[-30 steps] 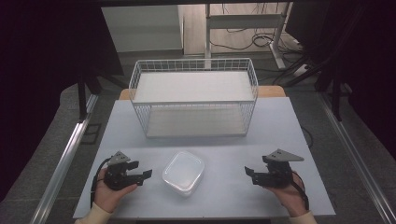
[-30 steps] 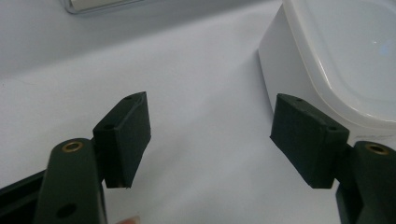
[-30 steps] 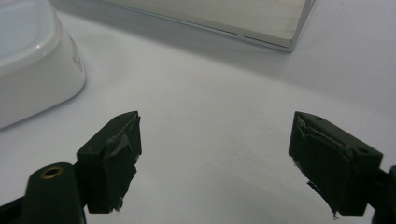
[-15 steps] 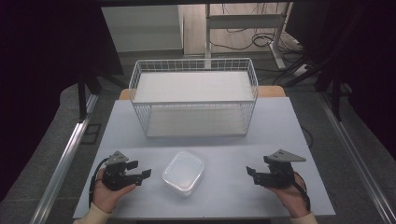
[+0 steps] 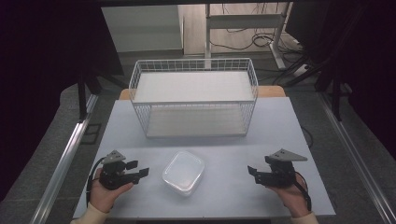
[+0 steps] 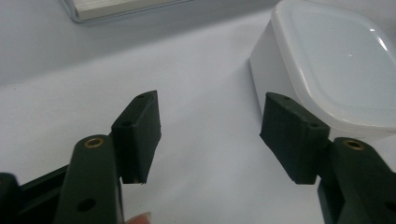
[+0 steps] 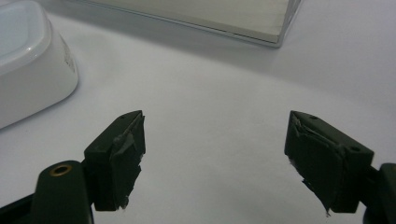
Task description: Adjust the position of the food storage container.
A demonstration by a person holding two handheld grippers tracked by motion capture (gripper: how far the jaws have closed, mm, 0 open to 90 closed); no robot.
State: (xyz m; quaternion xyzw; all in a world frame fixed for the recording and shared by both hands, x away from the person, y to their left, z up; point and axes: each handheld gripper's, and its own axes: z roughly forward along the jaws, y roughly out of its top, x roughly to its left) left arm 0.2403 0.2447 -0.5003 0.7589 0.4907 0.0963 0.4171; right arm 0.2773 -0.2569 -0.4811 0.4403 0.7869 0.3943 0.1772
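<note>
High view looks down on a pale grey table [image 5: 280, 126]. Largest on it is a white wire basket [image 5: 194, 95] at the far middle, open at the top and with nothing inside but its flat white floor. Nearer the person, at the centre of the table's front half, sits a lidded, translucent white plastic container [image 5: 183, 172], square with rounded corners, lying flat and well apart from the basket.

Either side of the container, a hand holds a black two-jaw gripper low over the table. The left gripper [image 5: 137, 169] is just beside the container; its jaws stand spread with nothing between them. Left gripper view shows the container [image 6: 336, 70] close ahead, its wall right behind one jaw tip, though contact cannot be told. The right gripper [image 5: 252, 171] is farther off, jaws also wide apart and holding nothing; right gripper view places the container [image 7: 28, 60] ahead at one side.

Judging by this, the work has barely begun: the container is not yet grasped or lifted, and approach, grip and any move toward the basket all remain.
</note>
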